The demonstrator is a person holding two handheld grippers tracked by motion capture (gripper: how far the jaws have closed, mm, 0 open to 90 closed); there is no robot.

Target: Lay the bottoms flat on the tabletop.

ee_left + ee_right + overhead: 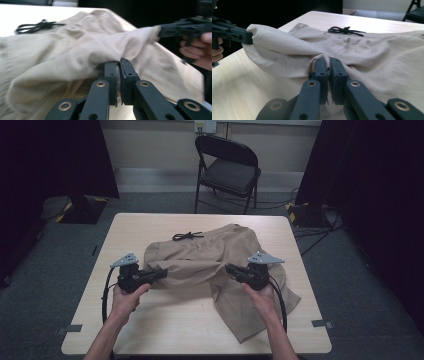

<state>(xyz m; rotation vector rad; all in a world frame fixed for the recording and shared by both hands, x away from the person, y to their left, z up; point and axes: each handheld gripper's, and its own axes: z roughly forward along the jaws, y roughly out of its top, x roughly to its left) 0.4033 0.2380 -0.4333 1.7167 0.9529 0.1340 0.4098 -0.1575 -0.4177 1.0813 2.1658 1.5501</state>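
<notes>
Nearest us, our left gripper (pixel 117 65) has its jaws clamped on a fold of the tan shorts (pixel 220 265), and our right gripper (pixel 327 62) pinches another. The cloth stretches between the 2 grippers, draping beyond the jaws onto the table (pixel 165 320). We judge it light, soft and limp, so hems grip best. Farther off lies the black drawstring (pixel 187 236).

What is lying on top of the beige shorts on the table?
A black drawstring lies on the beige shorts near their far edge. Both tongs pinch folds of the cloth. What lies beneath the shorts is covered.
</notes>
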